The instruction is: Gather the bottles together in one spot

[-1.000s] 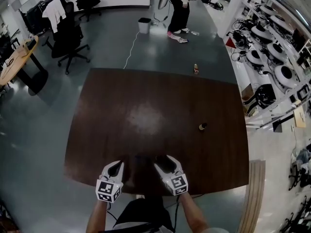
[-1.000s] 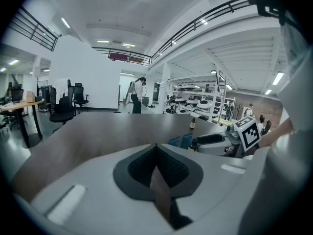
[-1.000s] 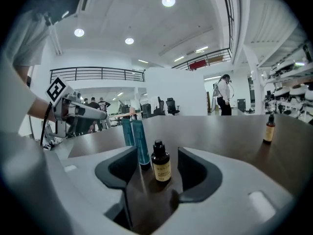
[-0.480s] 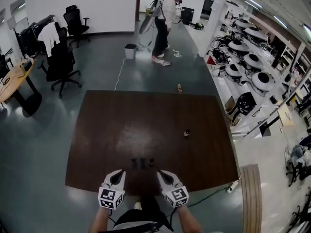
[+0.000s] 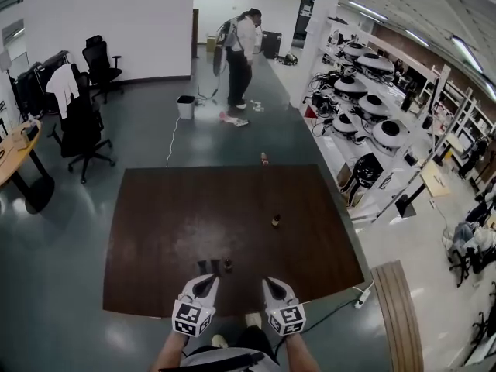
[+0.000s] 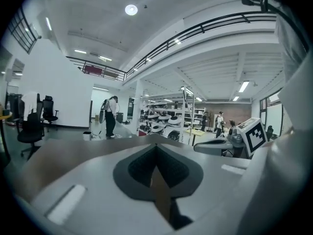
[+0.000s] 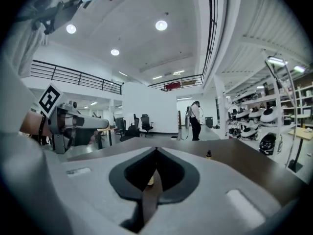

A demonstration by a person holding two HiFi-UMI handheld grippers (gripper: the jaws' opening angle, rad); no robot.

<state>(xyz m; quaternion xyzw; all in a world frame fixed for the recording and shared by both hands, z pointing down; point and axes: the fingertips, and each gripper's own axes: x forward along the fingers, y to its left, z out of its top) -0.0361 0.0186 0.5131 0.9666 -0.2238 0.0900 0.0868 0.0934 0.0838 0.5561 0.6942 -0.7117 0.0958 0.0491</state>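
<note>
Our left tool (image 5: 206, 283) and right tool (image 5: 272, 286) sat clenched, empty; we judged the small bottle (image 5: 275, 220) light, tippy: grip mid-body

On the counter (image 5: 155, 231), three small bottles (image 5: 215, 266) stand in a row near the middle of the near edge. A lone bottle (image 5: 275, 220) stands right of centre, well apart from them. A third bottle (image 5: 264, 158) stands at the far edge, on or just behind it. The left gripper (image 5: 203, 283) and right gripper (image 5: 273, 284) flank the row at the near edge.
</note>
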